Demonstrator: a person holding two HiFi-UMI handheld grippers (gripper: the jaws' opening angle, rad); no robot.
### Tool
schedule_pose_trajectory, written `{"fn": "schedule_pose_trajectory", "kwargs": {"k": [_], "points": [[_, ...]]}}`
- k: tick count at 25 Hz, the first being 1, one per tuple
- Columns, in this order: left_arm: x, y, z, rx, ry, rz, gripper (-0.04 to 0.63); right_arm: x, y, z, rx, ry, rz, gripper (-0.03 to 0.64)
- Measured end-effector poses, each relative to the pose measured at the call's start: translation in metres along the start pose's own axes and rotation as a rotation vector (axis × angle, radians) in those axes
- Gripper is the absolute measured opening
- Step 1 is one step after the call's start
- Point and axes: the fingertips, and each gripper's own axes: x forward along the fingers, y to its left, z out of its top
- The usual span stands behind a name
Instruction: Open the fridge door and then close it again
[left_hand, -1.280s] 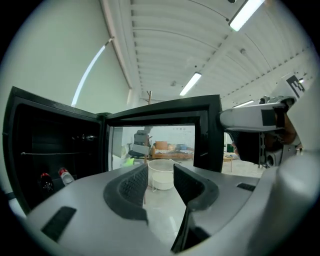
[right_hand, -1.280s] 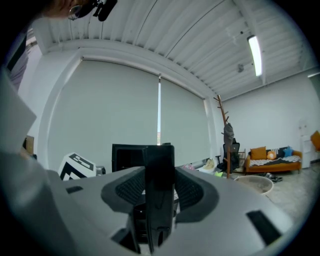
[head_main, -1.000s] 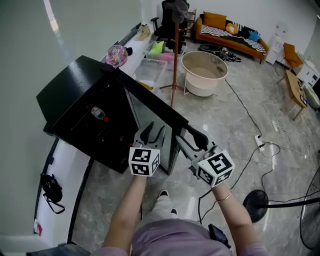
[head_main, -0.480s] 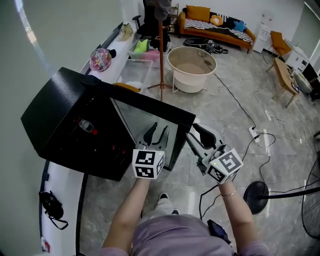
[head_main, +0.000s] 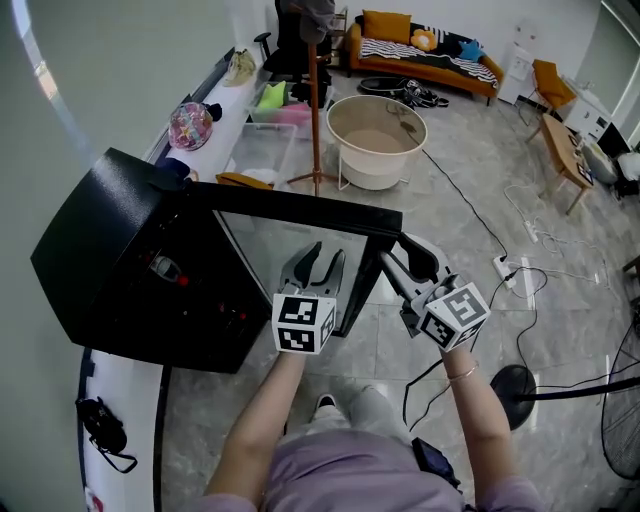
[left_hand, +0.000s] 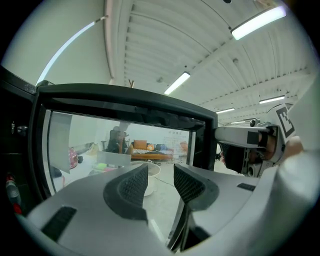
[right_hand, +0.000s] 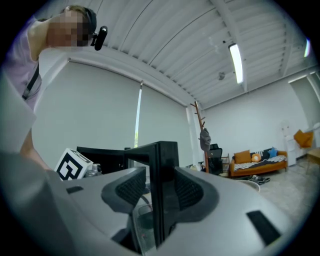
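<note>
The black fridge (head_main: 110, 250) stands at the left, its glass door (head_main: 300, 205) swung well out toward me. My right gripper (head_main: 400, 262) straddles the door's free edge. In the right gripper view the black door frame (right_hand: 162, 155) sits between its pads, and its jaws are easing open a little while still on it. My left gripper (head_main: 325, 256) hovers just in front of the glass. It is open, with nothing between its fingers (left_hand: 135, 185). A bottle (head_main: 165, 268) shows inside the fridge.
A round beige tub (head_main: 377, 140) and a coat stand (head_main: 315, 100) stand behind the door. A power strip with cables (head_main: 500, 268) and a fan base (head_main: 515, 392) lie on the floor at right. A white ledge (head_main: 225, 100) runs along the left wall.
The door has swung wider open, with the right gripper moving along on its edge. The left gripper has followed beside it, staying open.
</note>
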Motion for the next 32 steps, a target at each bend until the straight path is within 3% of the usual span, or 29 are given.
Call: {"fn": "schedule_pose_trajectory", "kwargs": {"k": [7, 18, 26, 32], "points": [[0.028, 0.013, 0.005, 0.007, 0.003, 0.031, 0.147, 0.042, -0.036, -0.014, 0.015, 0.054, 0.087, 0.256], [0.063, 0.028, 0.014, -0.021, 0.004, 0.193, 0.143, 0.093, -0.077, -0.018, -0.020, 0.070, 0.299, 0.232], [0.063, 0.053, 0.006, -0.039, 0.023, 0.347, 0.144, 0.119, -0.098, -0.020, -0.011, 0.045, 0.360, 0.233], [0.042, 0.061, 0.001, -0.037, 0.038, 0.430, 0.144, 0.130, -0.107, -0.018, 0.008, 0.027, 0.350, 0.239]]}}
